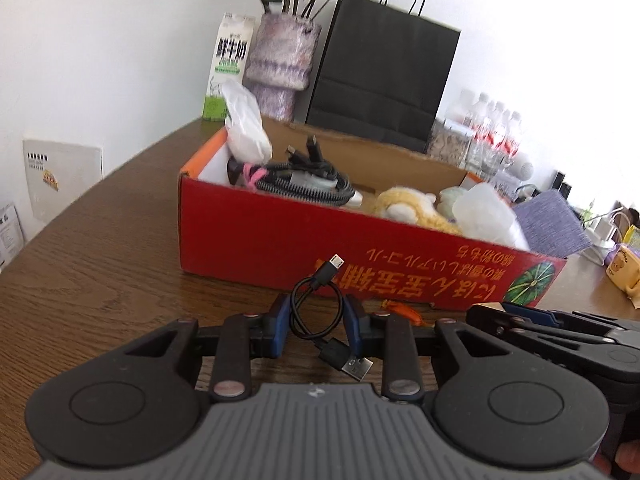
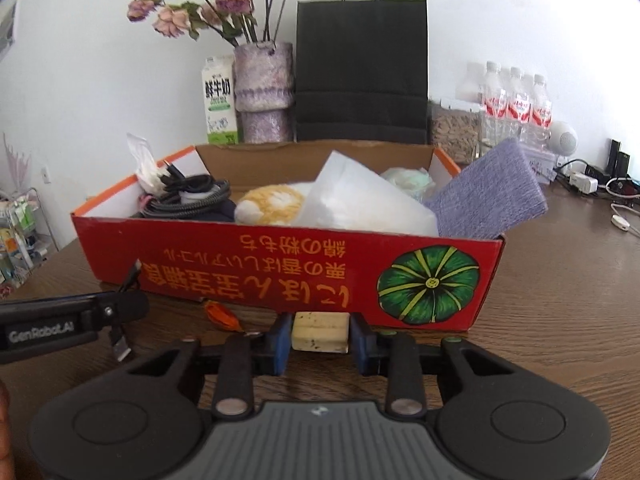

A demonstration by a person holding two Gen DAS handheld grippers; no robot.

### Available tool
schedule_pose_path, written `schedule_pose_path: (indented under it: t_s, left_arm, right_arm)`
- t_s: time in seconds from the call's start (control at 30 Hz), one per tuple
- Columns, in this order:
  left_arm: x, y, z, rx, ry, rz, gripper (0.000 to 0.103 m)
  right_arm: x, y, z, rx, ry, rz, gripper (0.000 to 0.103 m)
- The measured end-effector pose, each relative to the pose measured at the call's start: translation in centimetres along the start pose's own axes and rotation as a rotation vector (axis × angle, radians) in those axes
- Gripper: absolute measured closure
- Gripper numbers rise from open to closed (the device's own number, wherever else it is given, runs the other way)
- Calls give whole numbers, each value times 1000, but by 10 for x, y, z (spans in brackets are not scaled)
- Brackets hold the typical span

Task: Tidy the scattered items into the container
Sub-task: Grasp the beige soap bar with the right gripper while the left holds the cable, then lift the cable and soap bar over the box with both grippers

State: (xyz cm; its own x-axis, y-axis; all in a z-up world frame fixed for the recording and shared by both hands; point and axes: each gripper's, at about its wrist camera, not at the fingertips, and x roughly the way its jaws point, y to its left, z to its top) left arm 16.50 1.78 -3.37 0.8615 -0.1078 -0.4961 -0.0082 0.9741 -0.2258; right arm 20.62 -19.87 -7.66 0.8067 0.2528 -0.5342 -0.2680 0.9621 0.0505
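The left gripper (image 1: pixel 316 322) pinches a short black coiled USB cable (image 1: pixel 318 312) between its blue pads, loop upright, the small plug pointing up and the flat plug dangling just behind the pads. The right gripper (image 2: pixel 320 334) has its pads pressed against both ends of a pale yellow rectangular block, perhaps a sponge or soap bar (image 2: pixel 319 333), which appears to sit on the brown wooden table (image 2: pixel 560 320).

Straight ahead of both tongs stands the red cardboard box with a green pumpkin print (image 2: pixel 280 268), its near wall just beyond the fingertips. A small orange object (image 2: pixel 222 315) lies just left of the right gripper's tips, against the box.

To do this well, I would lift each load above the near wall before moving forward, so the dangling plug does not snag the rim. The box is crowded; the gap behind the yellow plush toy (image 2: pixel 272 204) looks the best drop spot. Release only once well inside.
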Motion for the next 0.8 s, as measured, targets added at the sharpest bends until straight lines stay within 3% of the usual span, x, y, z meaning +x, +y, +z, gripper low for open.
schedule_pose_path:
  t_s: [0.23, 0.47, 0.63, 0.8]
  left_arm:
    - [-29, -8, 19, 17, -160, -30, 74]
    - [-9, -36, 81, 41, -285, 17, 74]
    - [45, -43, 103, 16, -313, 75, 73]
    - [71, -35, 92, 49, -232, 133, 74]
  right_arm:
    - [-42, -11, 20, 31, -204, 89, 73]
    - [-31, -21, 80, 51, -352, 54, 73]
    - [7, -35, 103, 124, -368, 45, 73]
    - [29, -46, 92, 145, -281, 23, 73]
